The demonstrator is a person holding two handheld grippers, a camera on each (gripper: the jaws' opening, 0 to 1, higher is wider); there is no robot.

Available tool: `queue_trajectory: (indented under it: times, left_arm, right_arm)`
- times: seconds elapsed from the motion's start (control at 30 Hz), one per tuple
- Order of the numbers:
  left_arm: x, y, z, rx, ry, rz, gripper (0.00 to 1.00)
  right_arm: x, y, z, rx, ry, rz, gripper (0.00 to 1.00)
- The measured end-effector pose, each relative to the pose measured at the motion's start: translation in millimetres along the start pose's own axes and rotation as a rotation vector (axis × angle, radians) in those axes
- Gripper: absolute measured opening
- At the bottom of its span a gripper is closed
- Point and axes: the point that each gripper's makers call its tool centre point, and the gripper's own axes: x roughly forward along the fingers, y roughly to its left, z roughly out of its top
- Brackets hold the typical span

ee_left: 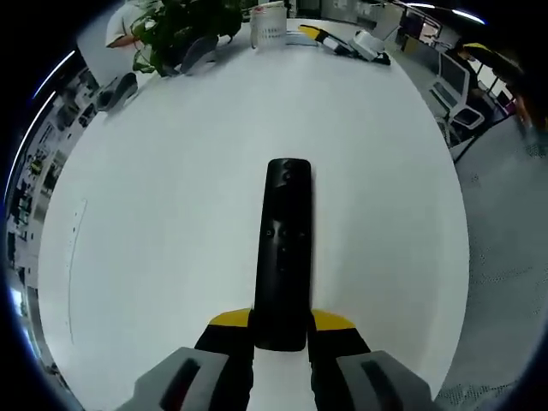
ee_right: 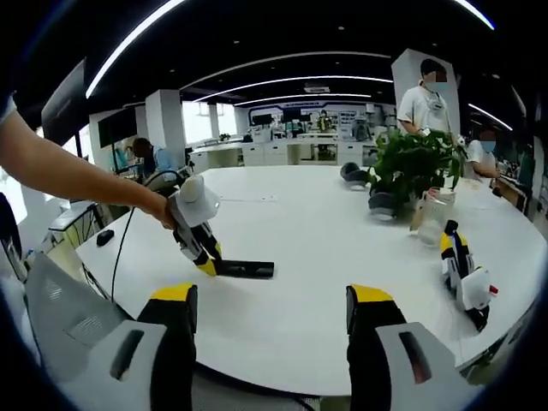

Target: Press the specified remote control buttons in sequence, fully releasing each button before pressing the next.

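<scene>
Left claw [ee_left: 281,336] was clamped on the near end of the black remote control [ee_left: 284,248], yellow-tipped jaws either side of its body. From the left gripper view the remote ran straight away from me over the white tabletop [ee_left: 171,223], button face up, a round button near the far end and a small cluster at mid-length; I could not read any markings. In the right gripper view the same remote [ee_right: 244,269] lay low and roughly level at the tabletop's [ee_right: 325,248] near-left part, held by the left claw [ee_right: 210,264] at its end, with a person's arm behind it. I could not tell whether the far end touched the surface.

Right claw [ee_right: 270,321] stood apart, nothing between its jaws, well back from the remote and not yet over any button.

Judgement on the step: the pressing falls to the right claw. I would have closed its jaws first, so one tip made a narrow point, then come down square on the target button rather than at a slant, to avoid catching a neighbour. The left claw should have kept the remote flat and steady against the push. Lift fully clear between presses.

Elsewhere: a potted plant [ee_right: 415,167], a glass jar [ee_right: 432,214] and a spare gripper [ee_right: 462,274] lay well apart at the right.
</scene>
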Motion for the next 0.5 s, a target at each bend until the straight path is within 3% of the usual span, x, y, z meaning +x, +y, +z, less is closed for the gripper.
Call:
queue_trajectory:
  times: [0.23,0.5]
  left_arm:
    - [-0.9,-10.8,-1.5,0.002,-0.014,-0.003,0.23]
    - [-1.8,-28.7,-3.6,0.028,-0.016,-0.007,0.23]
  right_arm:
    - [-0.2,1.6,0.2,-0.007,0.001,0.007,0.69]
    - [-0.4,0.0,1.5,-0.015,-0.009,-0.007,0.77]
